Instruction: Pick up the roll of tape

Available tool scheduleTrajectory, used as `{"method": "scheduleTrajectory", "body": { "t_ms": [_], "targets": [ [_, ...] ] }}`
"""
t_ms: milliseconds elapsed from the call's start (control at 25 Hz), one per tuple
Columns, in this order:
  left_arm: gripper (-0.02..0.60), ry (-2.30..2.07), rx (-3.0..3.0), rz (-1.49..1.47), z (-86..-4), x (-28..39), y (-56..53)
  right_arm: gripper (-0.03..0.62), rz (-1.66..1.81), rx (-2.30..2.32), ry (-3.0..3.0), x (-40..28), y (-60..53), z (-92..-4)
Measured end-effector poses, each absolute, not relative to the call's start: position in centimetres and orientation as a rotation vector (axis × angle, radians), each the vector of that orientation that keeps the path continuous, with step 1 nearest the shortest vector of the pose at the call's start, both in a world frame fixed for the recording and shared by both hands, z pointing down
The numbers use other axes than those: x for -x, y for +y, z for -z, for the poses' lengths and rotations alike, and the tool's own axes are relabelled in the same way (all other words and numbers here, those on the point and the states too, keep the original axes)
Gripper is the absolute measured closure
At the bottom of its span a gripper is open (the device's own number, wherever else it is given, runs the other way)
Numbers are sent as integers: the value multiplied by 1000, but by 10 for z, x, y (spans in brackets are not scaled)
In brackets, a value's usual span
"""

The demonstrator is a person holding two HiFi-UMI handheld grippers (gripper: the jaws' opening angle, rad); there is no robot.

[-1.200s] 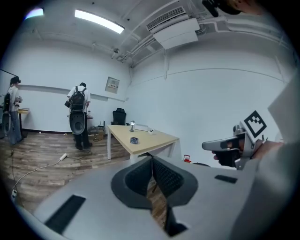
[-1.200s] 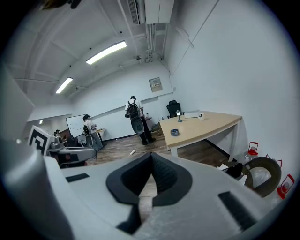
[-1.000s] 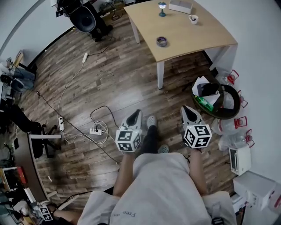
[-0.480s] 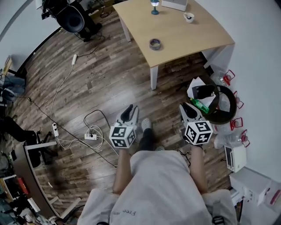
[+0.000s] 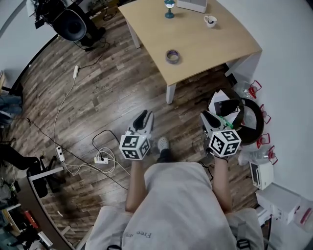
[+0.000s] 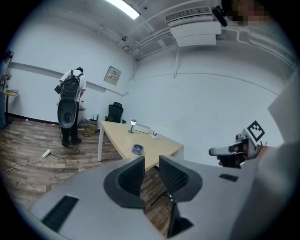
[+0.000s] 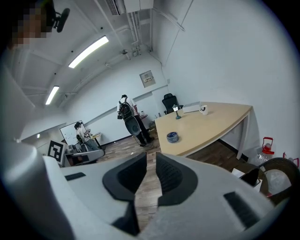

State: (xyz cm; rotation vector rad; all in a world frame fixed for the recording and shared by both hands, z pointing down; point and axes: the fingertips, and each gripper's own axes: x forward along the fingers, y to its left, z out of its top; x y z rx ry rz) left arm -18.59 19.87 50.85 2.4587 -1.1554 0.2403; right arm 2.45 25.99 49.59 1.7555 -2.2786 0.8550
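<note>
Roll of tape (image 5: 172,56) flat on the pale wooden tabletop (image 5: 215,46), toward the near edge, well apart from both grippers. Farther back on the same tabletop: a small stemmed lamp (image 5: 169,6), a white box (image 5: 191,5) and a white cup (image 5: 210,20).

Left gripper (image 5: 142,117) held low over the plank floor (image 5: 112,88), short of the table and aimed toward it. Fingers (image 6: 131,176) spread, nothing between them, only floorboards through the gap; in the left gripper view, the bluish-grey roll just above that gap, far off.

Right gripper (image 5: 207,117) about level with the left one on the other side of the body, just beside a black-rimmed bin (image 5: 261,113). Fingers (image 7: 172,174) just opened, apart by a narrow slot, empty, bare floor showing through; in the right gripper view, the roll up and to the right of the slot.

On the floor to the left, a white power strip (image 5: 101,159) with looping cables. Against the far wall, a black speaker (image 5: 73,27).
</note>
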Motion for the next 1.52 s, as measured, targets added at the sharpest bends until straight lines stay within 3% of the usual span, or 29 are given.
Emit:
{"method": "scheduleTrajectory", "body": {
  "t_ms": [1000,1520],
  "targets": [
    [494,-1154,-2450,-327,-527,187,57,533,-745,-1639,-2277,-11,114,-514],
    [494,-1197,-2516,-417,-502,131,-82,534,-794,-1634,-2375,-64,-40,-507]
  ]
}}
